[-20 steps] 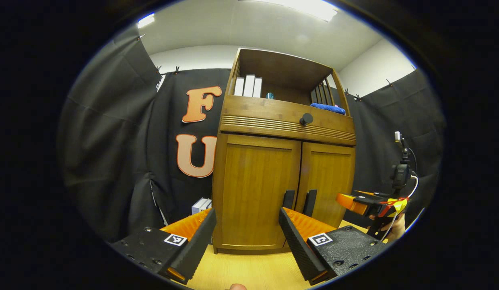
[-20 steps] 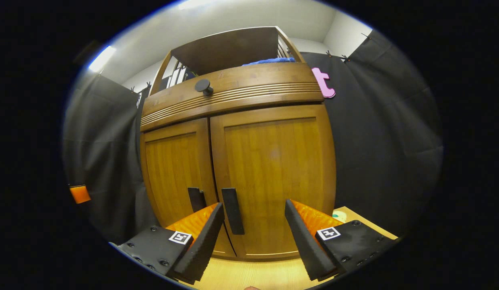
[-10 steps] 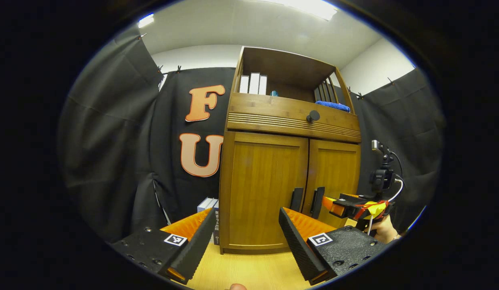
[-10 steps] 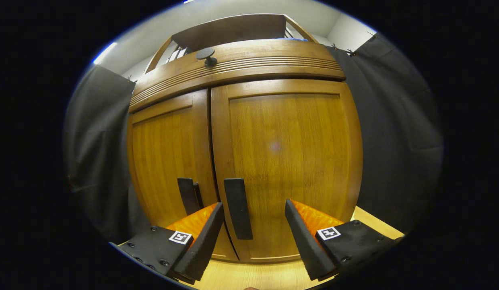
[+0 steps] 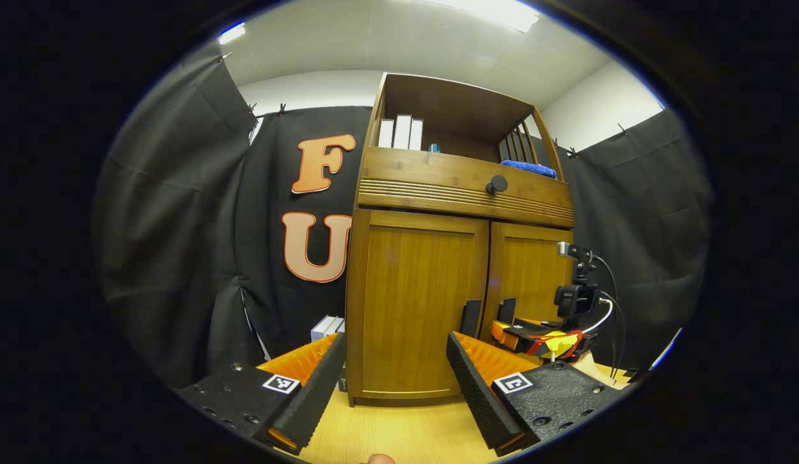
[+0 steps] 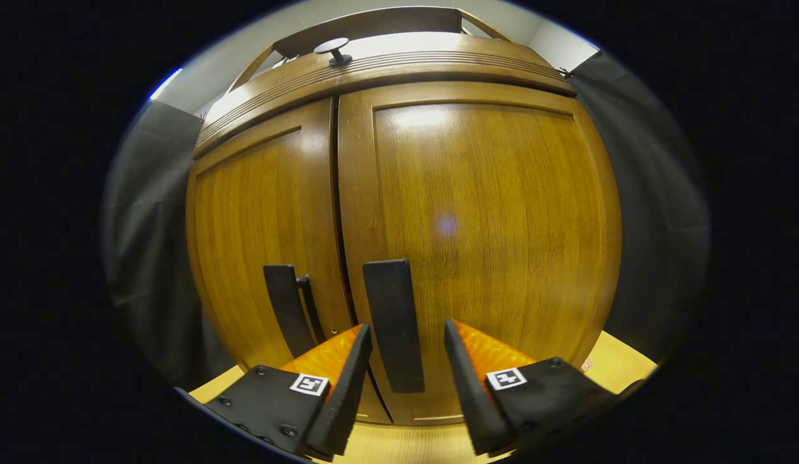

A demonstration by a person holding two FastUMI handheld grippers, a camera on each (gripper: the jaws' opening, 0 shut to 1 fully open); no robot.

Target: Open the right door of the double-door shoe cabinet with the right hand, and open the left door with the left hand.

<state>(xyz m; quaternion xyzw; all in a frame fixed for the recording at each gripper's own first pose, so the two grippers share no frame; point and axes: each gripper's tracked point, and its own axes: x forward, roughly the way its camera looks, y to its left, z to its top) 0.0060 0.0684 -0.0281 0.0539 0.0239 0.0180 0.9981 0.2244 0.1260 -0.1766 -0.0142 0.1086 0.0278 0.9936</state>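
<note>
Closing in since a second ago, the right gripper [image 6: 406, 335] is straddling the right door's handle [image 6: 390, 322], jaws narrowing but not yet pinching, to pull the door. The left gripper [image 5: 393, 361] is waiting wide open, empty, well back from the cabinet [image 5: 412, 290].

Bright ceiling light [image 5: 496, 9] overhead, glare on cabinet door [image 6: 432, 116], strong fisheye bend at edges, focus sharp.

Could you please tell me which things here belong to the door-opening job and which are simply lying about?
Job:
right door
right handle
left door
left handle
right gripper
left gripper

Lying about:
blue cloth
white books
drawer knob
</note>
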